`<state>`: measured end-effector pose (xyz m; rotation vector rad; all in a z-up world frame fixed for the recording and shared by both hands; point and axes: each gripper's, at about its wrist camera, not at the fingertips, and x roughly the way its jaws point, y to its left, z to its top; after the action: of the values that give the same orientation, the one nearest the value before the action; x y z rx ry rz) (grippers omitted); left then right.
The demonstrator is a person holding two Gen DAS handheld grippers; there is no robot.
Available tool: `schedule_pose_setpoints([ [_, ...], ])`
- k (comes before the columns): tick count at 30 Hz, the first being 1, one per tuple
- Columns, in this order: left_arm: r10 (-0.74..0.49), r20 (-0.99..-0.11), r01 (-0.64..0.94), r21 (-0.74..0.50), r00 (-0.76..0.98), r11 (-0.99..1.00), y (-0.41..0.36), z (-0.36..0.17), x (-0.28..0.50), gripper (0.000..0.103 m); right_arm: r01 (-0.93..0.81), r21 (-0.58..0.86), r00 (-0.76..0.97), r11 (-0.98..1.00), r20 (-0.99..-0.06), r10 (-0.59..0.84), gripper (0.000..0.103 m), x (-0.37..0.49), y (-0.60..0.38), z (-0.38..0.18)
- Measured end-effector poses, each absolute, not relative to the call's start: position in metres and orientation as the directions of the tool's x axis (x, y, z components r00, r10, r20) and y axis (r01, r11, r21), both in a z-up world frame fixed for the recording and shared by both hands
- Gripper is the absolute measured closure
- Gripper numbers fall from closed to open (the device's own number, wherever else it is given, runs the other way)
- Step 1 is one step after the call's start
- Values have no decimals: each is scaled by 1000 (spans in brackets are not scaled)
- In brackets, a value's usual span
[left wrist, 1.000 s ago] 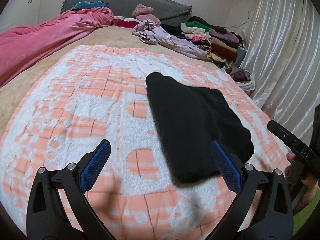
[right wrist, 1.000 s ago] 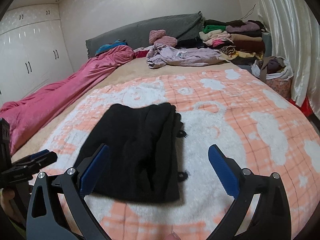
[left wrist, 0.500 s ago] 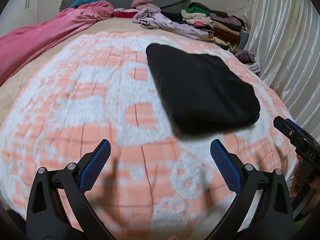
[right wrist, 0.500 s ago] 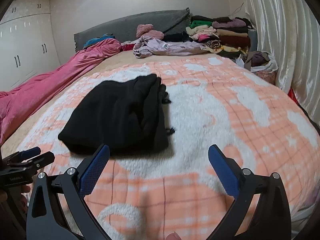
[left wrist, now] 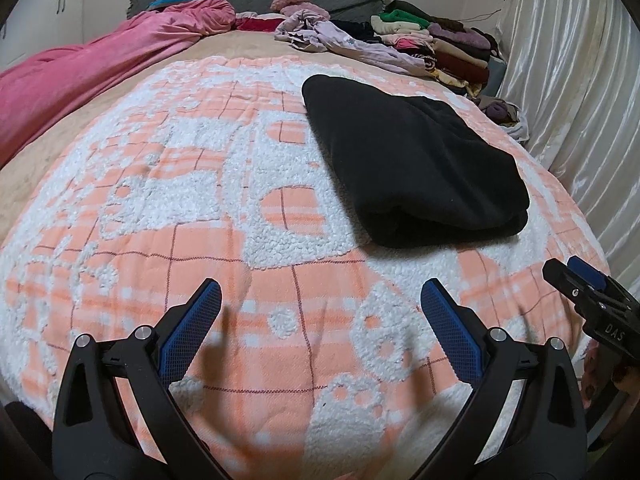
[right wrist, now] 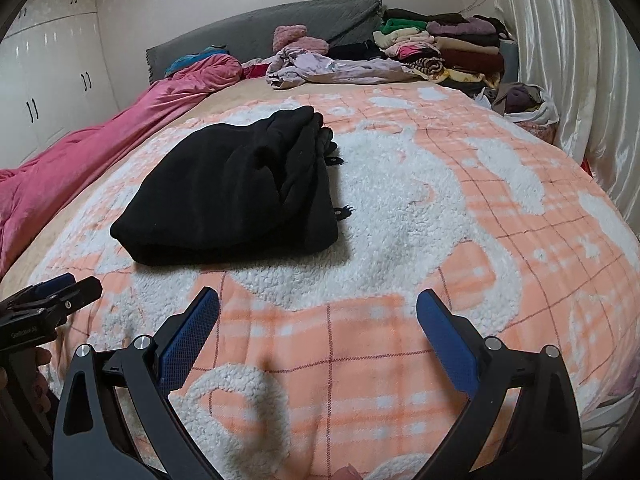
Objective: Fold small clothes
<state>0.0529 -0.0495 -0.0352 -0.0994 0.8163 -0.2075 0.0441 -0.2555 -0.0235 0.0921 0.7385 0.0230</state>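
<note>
1. A folded black garment [left wrist: 416, 164] lies flat on the orange-and-white blanket [left wrist: 200, 208] that covers the bed.
2. The left gripper [left wrist: 320, 316] hovers over the blanket on the near side of the garment, its jaws spread wide and holding nothing.
3. The right gripper [right wrist: 318, 320] also sits near the garment without touching it, released and empty.
4. Beyond the garment, at the head of the bed, are a stack of folded clothes [right wrist: 440, 52] and a loose lilac garment [right wrist: 332, 68].
5. A pink duvet [left wrist: 80, 72] runs along the bed's edge, well apart from the black garment.
</note>
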Motion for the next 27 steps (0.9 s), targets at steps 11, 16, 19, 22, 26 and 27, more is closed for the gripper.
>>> schedule_pose_setpoints([
  [11,-211,-718,141,-157,664,977,-50,-36,52,10,6,97,737,995,-673,61,5,45,-254,-22],
  [16,-203,-717,135,-152,666,979,-48,-35,50,10,4,99,734,995,-676,64,4,45,-252,-23],
  [19,-202,-718,134,-150,667,979,-49,-34,50,10,3,99,734,995,-676,65,4,43,-252,-22],
  [22,-201,-718,134,-149,667,980,-49,-34,50,10,4,98,734,995,-676,64,5,43,-251,-22],
  [26,-203,-716,137,-151,668,979,-49,-33,49,10,3,97,734,995,-676,64,4,43,-251,-22],
  [27,-203,-716,137,-150,668,979,-49,-32,49,10,2,95,735,995,-675,63,4,42,-251,-22],
])
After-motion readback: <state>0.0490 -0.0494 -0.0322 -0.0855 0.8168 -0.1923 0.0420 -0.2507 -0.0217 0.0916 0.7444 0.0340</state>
